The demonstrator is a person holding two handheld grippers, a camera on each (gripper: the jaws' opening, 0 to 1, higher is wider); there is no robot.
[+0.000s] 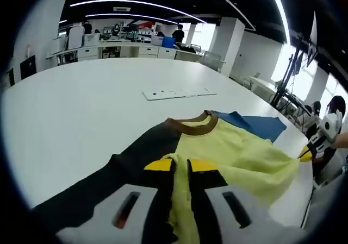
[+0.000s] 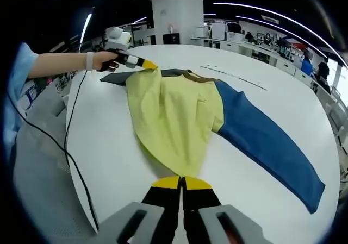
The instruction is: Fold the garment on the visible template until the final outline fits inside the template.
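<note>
While both grippers pinched opposite edges of the garment (image 2: pixel 174 113), the fold was midway through. At the left of the right gripper view, a person's hand (image 2: pixel 103 60) held the left gripper (image 2: pixel 147 66), its yellow tips closed on the yellow panel's far edge near the dark sleeve (image 2: pixel 117 77). Moving right, the yellow body lay draped across the white table (image 2: pixel 109 162), with the brown collar (image 2: pixel 198 76) beyond it and the blue sleeve (image 2: pixel 272 146) stretched flat toward the table's right edge. At the bottom, the right gripper (image 2: pixel 181 183) was clenched on the yellow hem. In the left gripper view, the left gripper (image 1: pixel 181 165) gripped bunched yellow fabric, and the right gripper (image 1: pixel 305 156) showed at the far right, holding the cloth's edge. No template outline could be made out. Judging by this, the next move called for carrying the held panel over evenly, then tucking in the outspread blue sleeve.
</note>
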